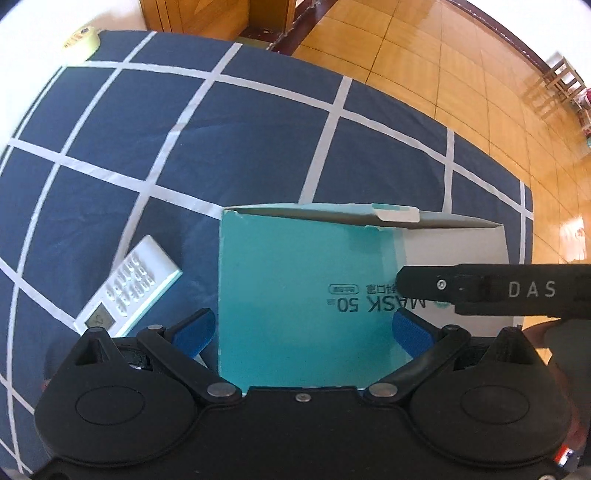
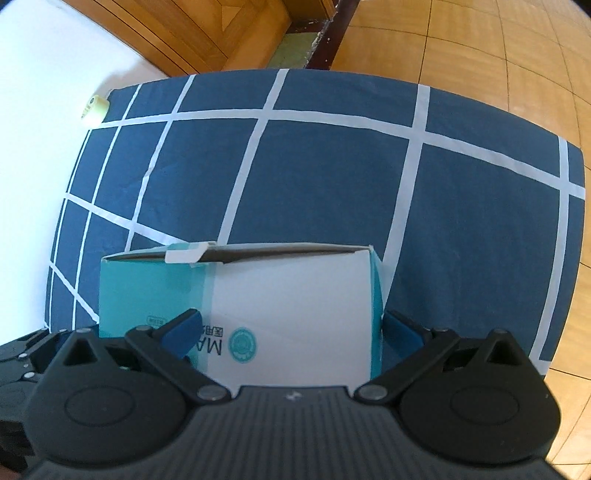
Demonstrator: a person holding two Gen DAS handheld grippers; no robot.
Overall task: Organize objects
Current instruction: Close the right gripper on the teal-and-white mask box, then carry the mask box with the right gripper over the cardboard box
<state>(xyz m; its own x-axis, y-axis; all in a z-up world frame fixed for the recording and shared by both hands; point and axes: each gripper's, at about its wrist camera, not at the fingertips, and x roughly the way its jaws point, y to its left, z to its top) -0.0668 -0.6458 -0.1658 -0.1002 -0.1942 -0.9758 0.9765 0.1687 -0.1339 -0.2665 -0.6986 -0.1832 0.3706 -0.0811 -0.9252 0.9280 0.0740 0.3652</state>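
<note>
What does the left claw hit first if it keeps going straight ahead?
The mask box: it already sits between the left claw's open blue fingers. Beyond it is only the checked blue bedsheet. The remote lies off to the left.

- Navy bedspread (image 1: 258, 147) with white grid lines, filling the centre.
- Orange-tiled floor (image 1: 461, 74) at two o'clock.
- Wooden furniture (image 2: 192, 33) at twelve o'clock.
- Wooden chair (image 1: 557, 85) at two o'clock.

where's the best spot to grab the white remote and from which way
Judging by its pose, take the remote across its narrow width, on the two long edges near the middle, coming straight down from above. It lies flat on the checked cover, too thin for a side approach, and slanted, so the left gripper, which is nearest, would need to turn to match. The mask box sits close on one side.
</note>
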